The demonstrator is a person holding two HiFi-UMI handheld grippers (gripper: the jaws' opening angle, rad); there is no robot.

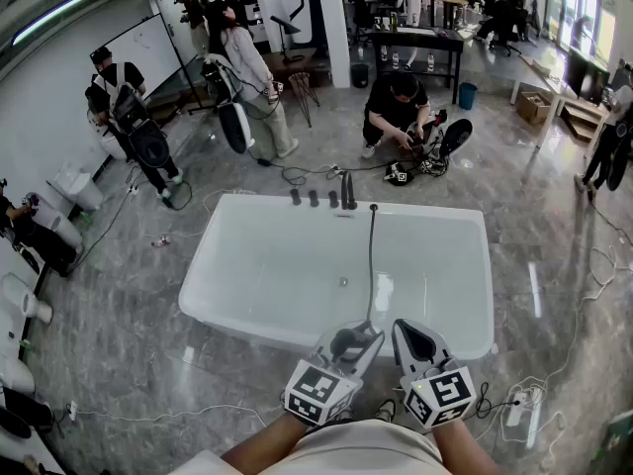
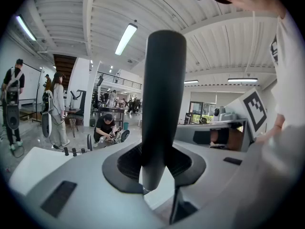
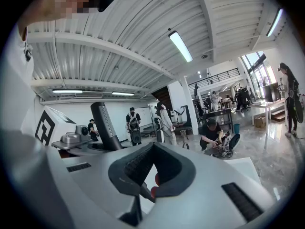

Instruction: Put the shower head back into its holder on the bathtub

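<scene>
At 6 o'clock, by the near rim of the tub (image 1: 237, 300), the left gripper (image 1: 352, 343) is clamped on the upright shower head (image 2: 162, 104). At its 3 o'clock the right gripper (image 1: 415, 338) points nearly level, jaws together, empty. The basin lies open. The hose (image 1: 372, 265) runs toward 12, to fittings (image 1: 333, 199) too small to tell the holder.

Dark, stick-shaped shower head (image 2: 162, 104) stands upright in the left gripper (image 1: 354, 346) at the white bathtub's (image 1: 247, 310) 6 o'clock rim, out of its holder, its hose (image 1: 371, 265) crossing to 12 o'clock
</scene>
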